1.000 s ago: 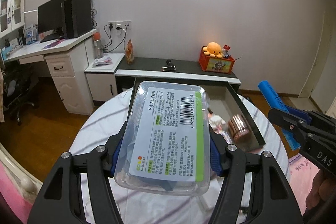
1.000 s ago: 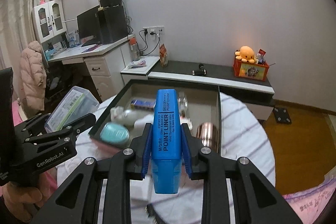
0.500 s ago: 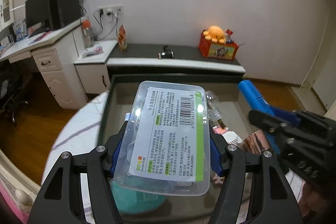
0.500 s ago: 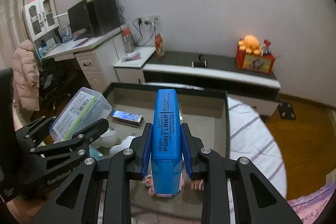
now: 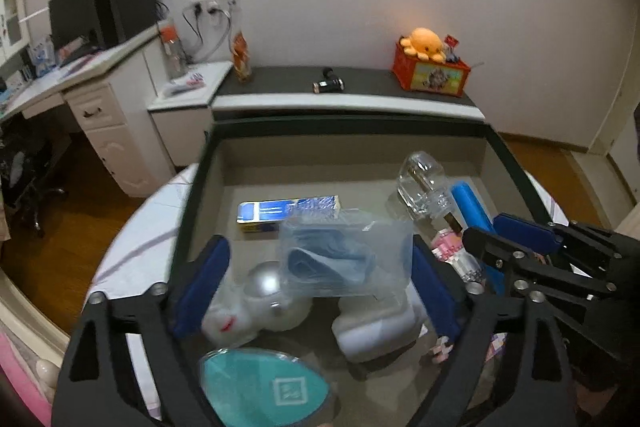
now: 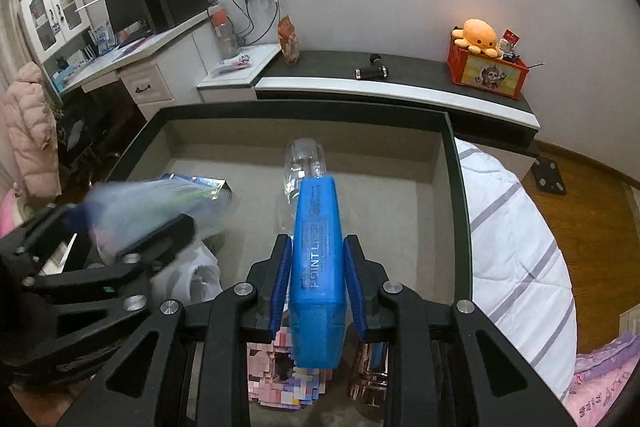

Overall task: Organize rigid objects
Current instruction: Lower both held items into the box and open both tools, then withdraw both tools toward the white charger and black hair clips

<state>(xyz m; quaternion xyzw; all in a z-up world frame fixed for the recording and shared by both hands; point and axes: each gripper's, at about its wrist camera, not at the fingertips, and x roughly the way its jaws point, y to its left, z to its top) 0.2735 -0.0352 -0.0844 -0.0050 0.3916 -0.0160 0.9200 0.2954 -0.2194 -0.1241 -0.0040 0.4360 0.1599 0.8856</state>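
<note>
Over the dark-rimmed tray [image 5: 516,163] on the round table, both grippers point down into it. Left gripper [image 5: 320,281] has its jaws opening wide, blue pads clear of the clear plastic box [image 5: 344,259], which is blurred between them above a white bottle [image 5: 256,303]. Right gripper [image 6: 318,283] has its jaws opening too, the blue highlighter [image 6: 317,267] between them with slim gaps at both pads, beside a glass bottle [image 6: 302,163].

Tray [image 6: 458,187]: bare floor along its far wall; glass bottle [image 6: 304,163] at centre, foil box [image 5: 288,213] left, clutter filling its near half.
</note>
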